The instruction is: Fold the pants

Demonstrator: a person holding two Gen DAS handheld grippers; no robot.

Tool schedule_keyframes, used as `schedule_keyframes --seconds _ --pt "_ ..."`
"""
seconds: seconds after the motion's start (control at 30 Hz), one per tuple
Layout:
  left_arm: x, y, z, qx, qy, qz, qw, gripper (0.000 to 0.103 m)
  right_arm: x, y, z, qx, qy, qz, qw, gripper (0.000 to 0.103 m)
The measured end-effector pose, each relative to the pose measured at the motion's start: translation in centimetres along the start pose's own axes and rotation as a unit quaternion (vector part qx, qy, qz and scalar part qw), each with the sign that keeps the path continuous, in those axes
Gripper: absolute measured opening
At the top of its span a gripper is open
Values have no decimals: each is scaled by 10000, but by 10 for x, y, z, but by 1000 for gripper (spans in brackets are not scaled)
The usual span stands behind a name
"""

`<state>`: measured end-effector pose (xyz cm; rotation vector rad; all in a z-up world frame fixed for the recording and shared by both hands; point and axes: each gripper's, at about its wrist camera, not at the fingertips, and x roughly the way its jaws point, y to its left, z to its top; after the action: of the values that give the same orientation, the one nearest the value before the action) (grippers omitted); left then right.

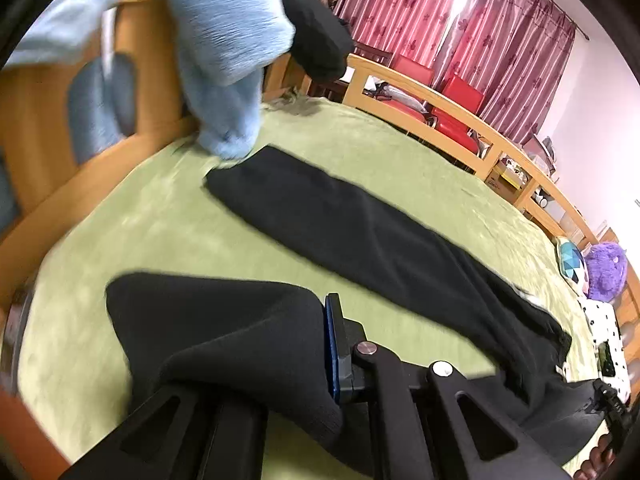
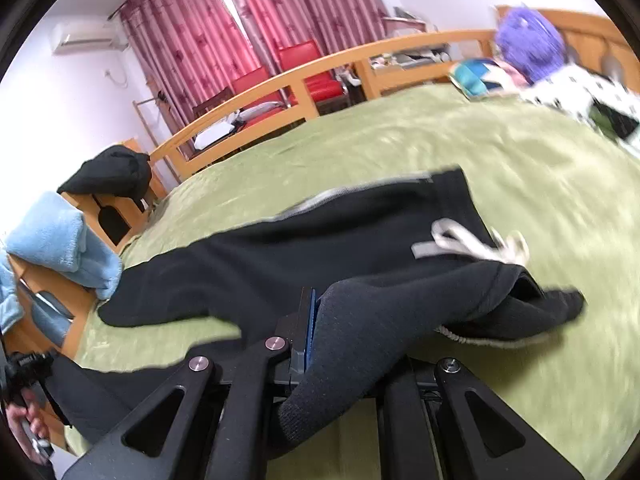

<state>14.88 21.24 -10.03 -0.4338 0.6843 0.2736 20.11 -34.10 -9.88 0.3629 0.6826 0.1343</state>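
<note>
A pair of black knit pants (image 1: 360, 232) lies spread across the green blanket-covered bed (image 1: 140, 216), one leg stretched flat toward 11 o'clock in the left wrist view, its cuff touching a light blue fleece garment (image 1: 224, 40) that hangs over the wooden bed frame (image 1: 36, 120). The left tongs (image 1: 320, 344) are clamped on the other leg's cuff, the black fabric bunched against the blue pad and draped down at 7 o'clock. In the right wrist view the right tongs (image 2: 320, 328) pinch the waistband edge of the pants (image 2: 320, 232), cloth folding over toward 3 o'clock, where a white drawstring (image 2: 480, 244) lies loose. A purple plush toy (image 2: 528, 40) sits at 1 o'clock by the headboard, and red chairs (image 2: 308, 68) stand before pink floral curtains (image 2: 208, 36) at 11 o'clock.
</note>
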Motion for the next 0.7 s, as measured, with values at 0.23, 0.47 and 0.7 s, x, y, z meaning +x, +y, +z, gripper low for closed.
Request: schedule_keyframes --seconds 0.23,0.47,0.7 --pt "45 -60 96 74 -536 -279 9981 8 68 27 113 9 -359 -69 9993 9" --pt "99 -92 109 98 -384 -19 9992 80 142 29 143 242 -55 74 9997 72" --pt "130 -70 49 435 310 164 9984 81 156 19 73 -227 533 -38 9983 72"
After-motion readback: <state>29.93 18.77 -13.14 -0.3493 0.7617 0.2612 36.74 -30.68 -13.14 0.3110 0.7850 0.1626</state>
